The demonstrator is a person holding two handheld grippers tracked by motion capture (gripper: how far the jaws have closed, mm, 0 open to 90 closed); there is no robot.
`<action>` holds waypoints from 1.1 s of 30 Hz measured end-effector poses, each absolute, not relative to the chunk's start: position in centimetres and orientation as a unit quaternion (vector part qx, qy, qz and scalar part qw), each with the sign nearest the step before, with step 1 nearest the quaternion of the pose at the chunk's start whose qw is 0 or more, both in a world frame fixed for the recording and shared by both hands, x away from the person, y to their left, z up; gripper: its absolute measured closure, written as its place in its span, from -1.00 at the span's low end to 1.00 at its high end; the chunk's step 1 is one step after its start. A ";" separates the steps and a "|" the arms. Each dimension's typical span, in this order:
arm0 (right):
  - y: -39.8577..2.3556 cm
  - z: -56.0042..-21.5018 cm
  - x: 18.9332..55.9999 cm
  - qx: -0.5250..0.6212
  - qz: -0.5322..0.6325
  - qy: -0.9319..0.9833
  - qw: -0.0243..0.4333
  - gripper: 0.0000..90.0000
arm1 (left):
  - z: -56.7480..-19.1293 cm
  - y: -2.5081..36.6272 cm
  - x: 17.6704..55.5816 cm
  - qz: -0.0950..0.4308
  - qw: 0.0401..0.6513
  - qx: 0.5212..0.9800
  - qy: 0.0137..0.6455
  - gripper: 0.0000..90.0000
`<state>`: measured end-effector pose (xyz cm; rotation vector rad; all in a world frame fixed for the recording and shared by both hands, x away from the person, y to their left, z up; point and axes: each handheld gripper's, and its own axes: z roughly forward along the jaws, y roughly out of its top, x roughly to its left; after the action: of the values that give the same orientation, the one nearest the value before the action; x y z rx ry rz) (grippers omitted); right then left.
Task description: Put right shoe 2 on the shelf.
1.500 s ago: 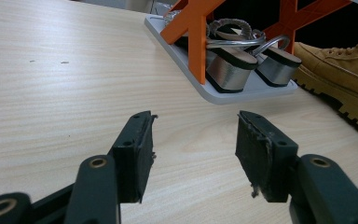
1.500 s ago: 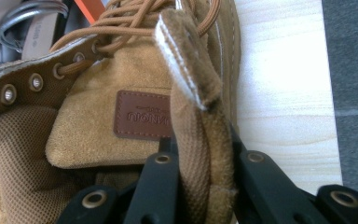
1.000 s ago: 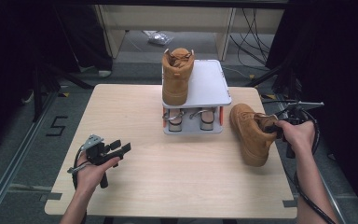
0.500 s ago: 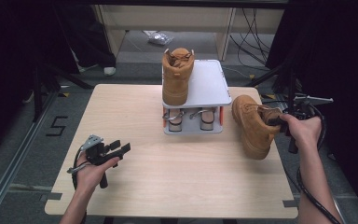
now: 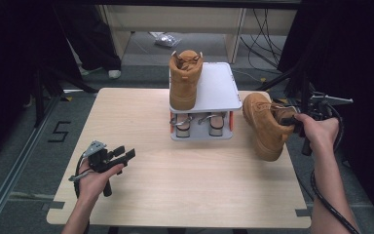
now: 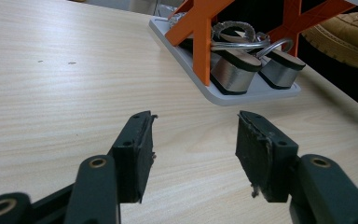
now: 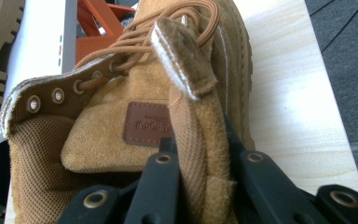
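One tan suede boot stands on the left side of the white top shelf of a small shoe rack. Its mate hangs tilted above the table's right edge, just right of the rack. My right gripper is shut on that boot's collar; in the right gripper view the collar wall is pinched between the jaws of the right gripper, beside the tongue and laces. My left gripper is held low over the table's front left, open with nothing in it. Its jaws face the rack's base.
A pair of silver strappy heeled shoes sits on the rack's lower tray between orange supports. The wooden table has bare surface in front of the rack. Dark stands and cables crowd the floor to the right.
The right gripper has lifted the boot off the table and tipped it up beside the rack. The left gripper has stayed where it was.
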<state>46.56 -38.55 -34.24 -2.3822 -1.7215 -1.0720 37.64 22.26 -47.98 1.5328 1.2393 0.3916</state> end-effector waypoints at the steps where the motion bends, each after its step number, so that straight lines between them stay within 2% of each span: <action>1: -38.5 -34.3 46.6 -0.761 -0.346 -0.548 0.001 0.85 | -48.0 22.3 37.6 0.165 0.536 0.644 0.520 0.01; 19: -38.7 -32.6 46.7 -0.753 -0.384 -0.534 -0.007 0.85 | -48.0 22.4 37.6 0.165 0.538 0.642 0.521 0.01; 27: -38.6 -32.3 46.9 -0.744 -0.412 -0.526 0.005 0.85 | -48.0 22.5 37.6 0.167 0.535 0.644 0.521 0.01; 33: -38.2 -31.8 47.2 -0.752 -0.399 -0.525 -0.007 0.84 | -48.0 22.5 37.6 0.166 0.536 0.644 0.520 0.01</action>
<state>47.21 -38.19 -31.75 -2.3718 -1.6563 -1.2588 37.61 22.52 -47.97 1.5333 1.2384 0.3949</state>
